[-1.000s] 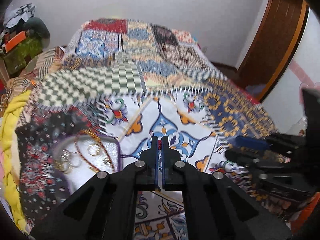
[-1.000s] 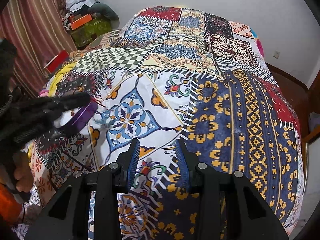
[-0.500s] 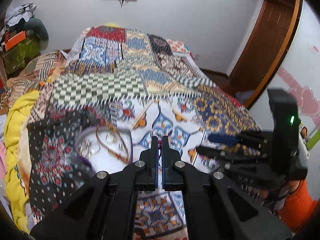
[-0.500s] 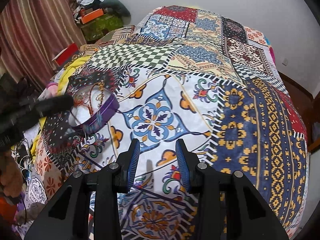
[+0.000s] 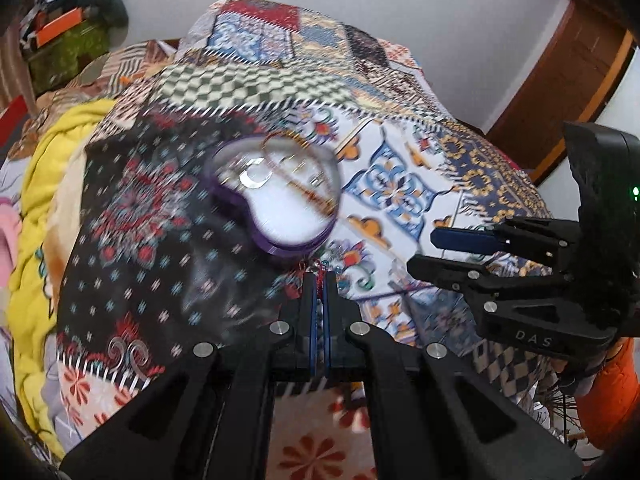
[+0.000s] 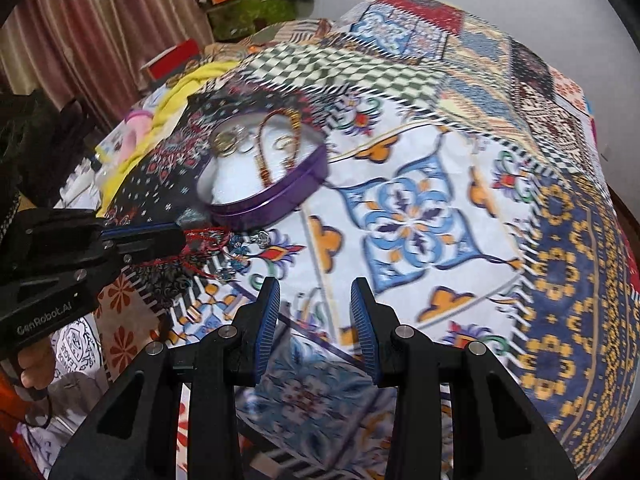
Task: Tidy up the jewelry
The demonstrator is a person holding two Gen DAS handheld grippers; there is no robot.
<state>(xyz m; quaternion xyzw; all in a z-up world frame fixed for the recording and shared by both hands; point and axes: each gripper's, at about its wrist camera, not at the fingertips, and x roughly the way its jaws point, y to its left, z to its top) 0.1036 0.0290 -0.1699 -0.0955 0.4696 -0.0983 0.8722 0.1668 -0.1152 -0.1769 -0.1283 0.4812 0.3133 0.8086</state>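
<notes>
While nearer: tin (image 5: 276, 204), left hand-held gripper (image 5: 319, 280).

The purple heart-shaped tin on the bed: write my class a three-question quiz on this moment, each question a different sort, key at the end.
1. True or false: the purple tin has its lid on.
2. Which gripper holds the red-corded jewelry? A) left gripper B) right gripper C) neither
3. Fill in: the tin rests on a patchwork ____.

Key:
1. False: it is open, with rings and a beaded strand lying inside.
2. A: its fingers are shut on the red cord; the right gripper's are open, holding nothing.
3. Bedspread.
</notes>
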